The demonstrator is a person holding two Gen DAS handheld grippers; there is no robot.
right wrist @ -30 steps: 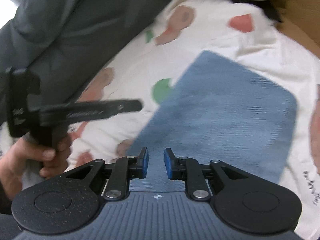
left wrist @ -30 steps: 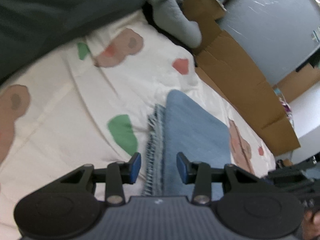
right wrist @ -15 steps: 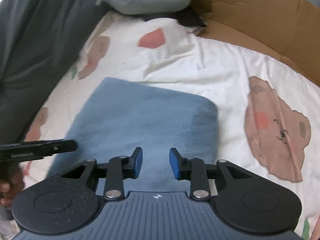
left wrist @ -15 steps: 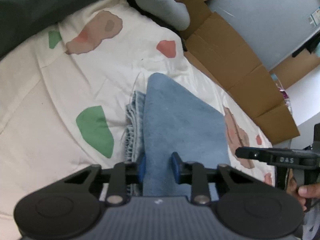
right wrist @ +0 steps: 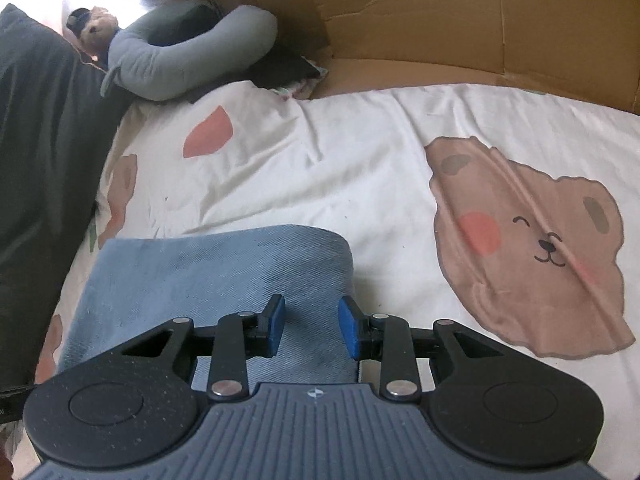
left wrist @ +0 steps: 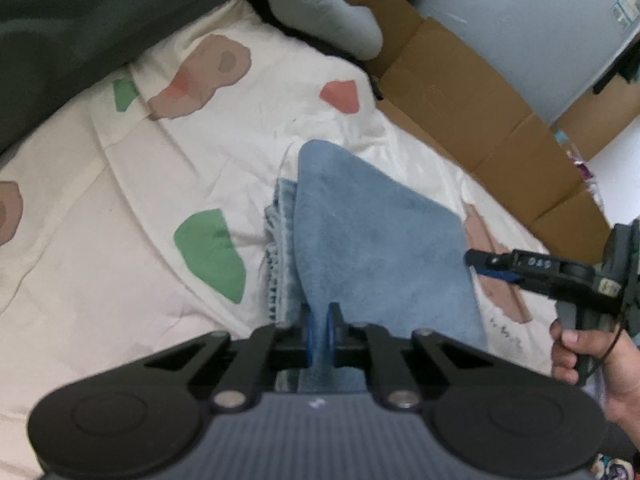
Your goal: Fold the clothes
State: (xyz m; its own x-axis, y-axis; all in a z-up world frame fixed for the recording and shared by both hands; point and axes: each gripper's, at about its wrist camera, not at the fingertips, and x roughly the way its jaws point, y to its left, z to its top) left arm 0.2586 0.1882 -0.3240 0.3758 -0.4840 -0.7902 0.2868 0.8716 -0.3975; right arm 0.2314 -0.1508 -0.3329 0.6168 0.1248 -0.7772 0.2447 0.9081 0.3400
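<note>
Since a second ago, left wrist view: my left gripper (left wrist: 319, 330) jaws have been closing, now clamping the folded blue denim garment's (left wrist: 376, 240) near edge on the bear-print bedsheet (left wrist: 80, 240). Right wrist view: my right gripper (right wrist: 311, 326) hangs released over its corner, apparently ready to grasp.

From my left wrist view, the side of my right gripper (left wrist: 480, 266) carries small pale characters, but they blur and I cannot read them for certain. A sticker (left wrist: 624, 6) on the grey wall beyond is too small to read. Nothing else bears legible writing.
</note>
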